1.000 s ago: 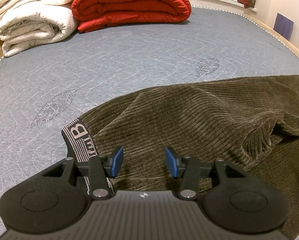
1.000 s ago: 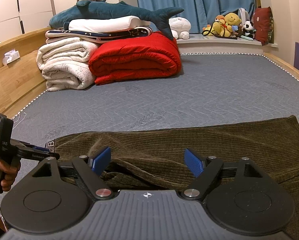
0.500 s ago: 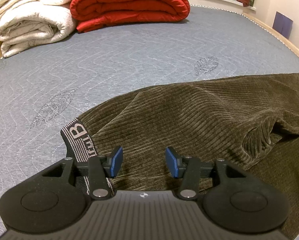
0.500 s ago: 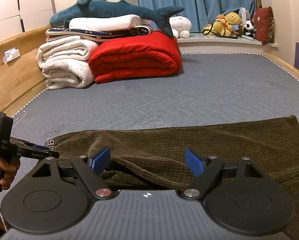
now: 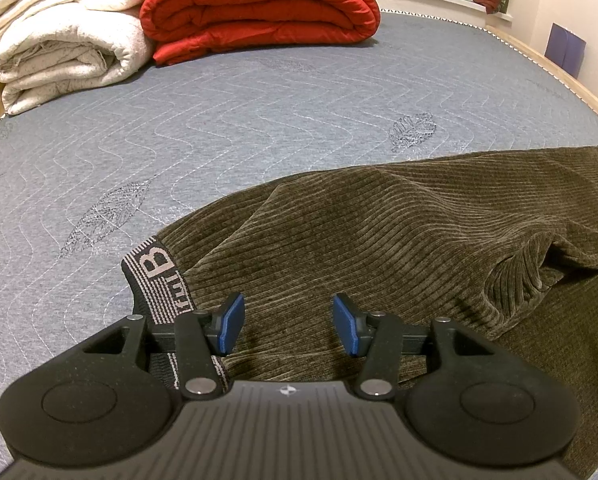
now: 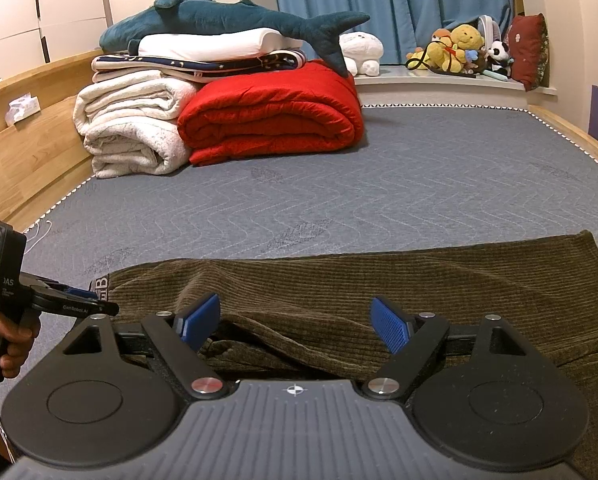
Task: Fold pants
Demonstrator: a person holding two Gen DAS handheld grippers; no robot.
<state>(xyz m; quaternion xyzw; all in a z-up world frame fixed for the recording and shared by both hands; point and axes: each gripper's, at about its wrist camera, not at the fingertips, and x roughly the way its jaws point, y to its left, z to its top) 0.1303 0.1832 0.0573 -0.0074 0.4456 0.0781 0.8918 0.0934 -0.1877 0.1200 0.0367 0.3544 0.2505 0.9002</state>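
On the bed (image 6: 419,184) the pants (image 5: 399,232) lie lengthwise with one leg roughly over the other, so a first fold looks done and cross folds remain, while left claw (image 5: 285,324) and right claw (image 6: 295,322) gape wide, holding nothing.
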